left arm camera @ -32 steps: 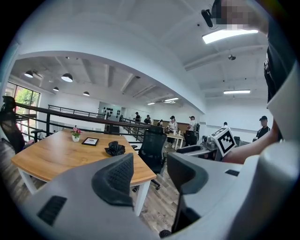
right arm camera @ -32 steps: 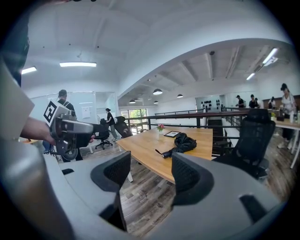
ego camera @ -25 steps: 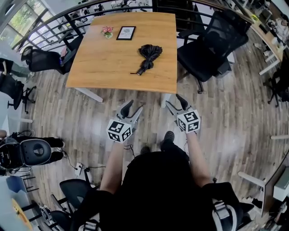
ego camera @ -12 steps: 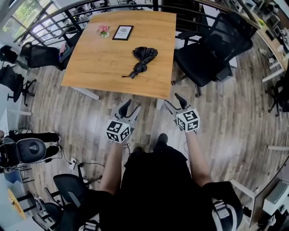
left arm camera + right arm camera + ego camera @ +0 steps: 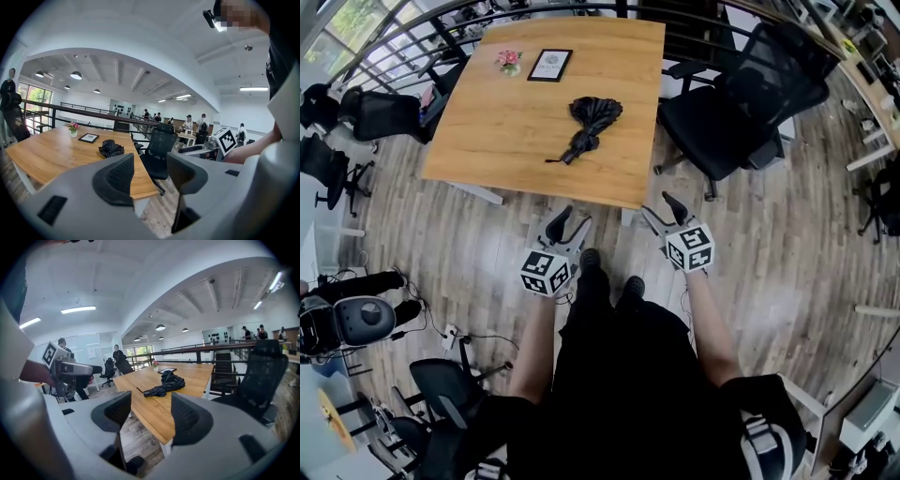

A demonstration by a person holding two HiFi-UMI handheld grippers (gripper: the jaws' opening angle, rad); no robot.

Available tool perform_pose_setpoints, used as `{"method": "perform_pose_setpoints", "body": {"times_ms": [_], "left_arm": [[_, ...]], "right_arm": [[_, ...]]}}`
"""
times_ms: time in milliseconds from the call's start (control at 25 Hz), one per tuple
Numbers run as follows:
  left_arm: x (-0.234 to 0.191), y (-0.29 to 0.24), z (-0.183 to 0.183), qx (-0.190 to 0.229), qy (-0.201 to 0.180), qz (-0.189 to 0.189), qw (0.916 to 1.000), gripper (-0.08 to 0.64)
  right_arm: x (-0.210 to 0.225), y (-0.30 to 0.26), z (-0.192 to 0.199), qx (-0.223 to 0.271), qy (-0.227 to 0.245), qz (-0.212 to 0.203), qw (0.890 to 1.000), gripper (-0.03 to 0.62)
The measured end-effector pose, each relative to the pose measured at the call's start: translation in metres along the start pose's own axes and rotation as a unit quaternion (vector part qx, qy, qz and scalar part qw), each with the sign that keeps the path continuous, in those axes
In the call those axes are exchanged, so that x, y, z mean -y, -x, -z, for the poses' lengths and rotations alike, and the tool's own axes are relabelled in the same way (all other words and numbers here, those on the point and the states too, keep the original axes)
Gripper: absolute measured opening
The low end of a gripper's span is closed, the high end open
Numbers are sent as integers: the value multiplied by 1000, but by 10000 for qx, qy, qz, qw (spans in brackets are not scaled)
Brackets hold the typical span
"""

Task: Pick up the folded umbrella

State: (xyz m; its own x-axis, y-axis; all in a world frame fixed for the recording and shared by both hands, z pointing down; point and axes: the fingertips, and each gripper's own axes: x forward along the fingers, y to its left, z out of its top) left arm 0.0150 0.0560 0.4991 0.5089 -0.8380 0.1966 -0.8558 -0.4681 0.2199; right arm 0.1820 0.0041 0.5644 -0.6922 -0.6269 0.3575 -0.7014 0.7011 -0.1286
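Observation:
A black folded umbrella (image 5: 589,124) lies on the wooden table (image 5: 506,141), its handle end toward the near edge. It also shows in the left gripper view as a dark bundle (image 5: 111,148) and in the right gripper view (image 5: 165,385). My left gripper (image 5: 570,221) hangs over the floor short of the table's near edge, jaws open and empty. My right gripper (image 5: 662,207) is level with it, near the table's right corner, also open with nothing between its fingers. Both are well short of the umbrella.
A framed picture (image 5: 549,65) and a small pot of pink flowers (image 5: 509,61) stand at the table's far side. A black office chair (image 5: 741,103) stands right of the table, more chairs (image 5: 375,112) to its left. A railing runs behind the table.
The person has walked toward the table, so both grippers are nearer its front edge. The jaws of both stay open as before.

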Motion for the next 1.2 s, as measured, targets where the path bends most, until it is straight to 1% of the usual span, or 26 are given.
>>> {"method": "perform_pose_setpoints", "body": {"times_ms": [240, 440, 640, 800, 1200], "left_arm": [[-12, -24, -3, 23, 18, 29, 10000, 221], [-30, -48, -11, 44, 44, 78, 10000, 221], [-50, -66, -18, 13, 58, 134, 9999, 221], [-74, -80, -19, -59, 120, 188, 9997, 221], [-142, -115, -36, -122, 201, 424, 9988, 221]], "right_arm": [[17, -9, -2, -62, 22, 65, 10000, 279], [35, -21, -13, -73, 34, 185, 9998, 279], [54, -35, -17, -128, -75, 341, 9993, 278], [59, -61, -23, -173, -118, 377, 9991, 276], [65, -135, -55, -227, -104, 485, 9985, 275]]}}
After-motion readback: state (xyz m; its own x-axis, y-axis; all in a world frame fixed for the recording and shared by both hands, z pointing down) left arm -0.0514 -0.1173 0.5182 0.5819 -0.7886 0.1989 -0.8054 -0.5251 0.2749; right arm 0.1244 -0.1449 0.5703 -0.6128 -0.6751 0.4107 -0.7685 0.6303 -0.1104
